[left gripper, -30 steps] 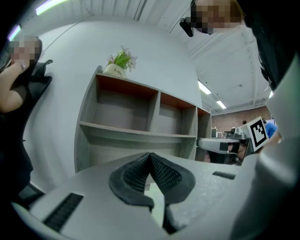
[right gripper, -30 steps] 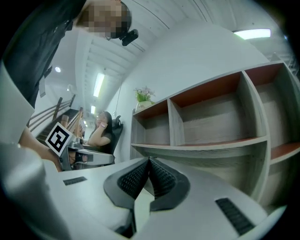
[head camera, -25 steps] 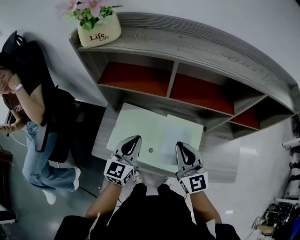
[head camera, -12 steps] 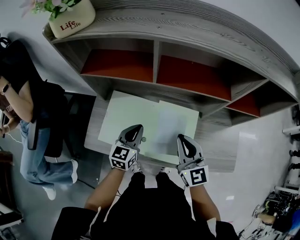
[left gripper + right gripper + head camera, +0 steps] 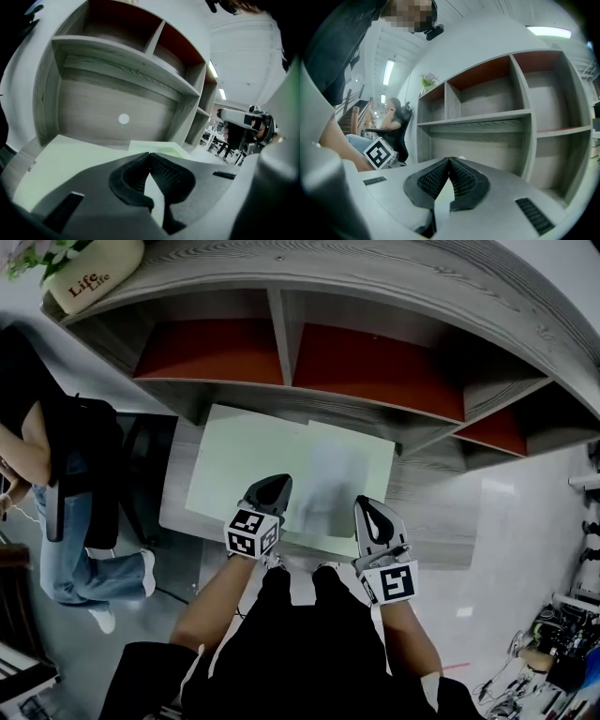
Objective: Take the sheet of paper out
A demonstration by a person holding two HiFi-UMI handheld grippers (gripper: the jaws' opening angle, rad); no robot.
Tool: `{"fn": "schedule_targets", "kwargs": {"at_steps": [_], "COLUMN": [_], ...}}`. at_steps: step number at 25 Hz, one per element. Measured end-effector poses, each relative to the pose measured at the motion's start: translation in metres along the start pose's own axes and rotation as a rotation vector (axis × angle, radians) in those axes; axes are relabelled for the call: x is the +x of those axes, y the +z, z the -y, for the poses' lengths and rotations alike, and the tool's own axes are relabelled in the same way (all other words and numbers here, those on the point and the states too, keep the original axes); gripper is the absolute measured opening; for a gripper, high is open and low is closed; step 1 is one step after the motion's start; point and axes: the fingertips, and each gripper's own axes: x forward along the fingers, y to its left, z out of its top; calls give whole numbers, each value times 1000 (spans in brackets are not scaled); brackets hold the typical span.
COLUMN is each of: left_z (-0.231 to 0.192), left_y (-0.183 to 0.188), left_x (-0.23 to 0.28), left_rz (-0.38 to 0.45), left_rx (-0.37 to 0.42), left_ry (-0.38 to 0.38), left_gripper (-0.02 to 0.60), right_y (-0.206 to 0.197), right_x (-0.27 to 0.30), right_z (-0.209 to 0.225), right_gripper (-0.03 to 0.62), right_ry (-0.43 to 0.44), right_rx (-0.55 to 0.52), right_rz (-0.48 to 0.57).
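Lying lengthwise toward the shelf (image 5: 394,296), paper (image 5: 342,474) faces closed left tongs (image 5: 276,484) and right tongs (image 5: 367,508).

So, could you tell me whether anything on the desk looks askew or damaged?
Nothing stands out: the sheet of paper lies flat on the right part of the green mat, with no tear or spill visible.
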Motion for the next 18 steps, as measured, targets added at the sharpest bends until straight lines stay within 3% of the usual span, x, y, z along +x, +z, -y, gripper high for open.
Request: {"fn": "schedule_targets", "kwargs": {"at_steps": [9,13,18], "left_z": [-3,0,7], "left_y": [-47,-63,-73], "left_x": [33,44,54], "left_rz": [-205,-282,-345], "left_rx": [-185,-286,-405], "left_ry": [-99,-174,-275], "left_gripper": [16,118,194], "right_y": [-13,-17,-22], "right_x": [-2,-2,0], "right_z": [11,12,12], "right_gripper": [21,21,21], "right_ry": [-6,0,7], "right_rx": [28,40,52], "right_rz": [-21,-21,-22]}}
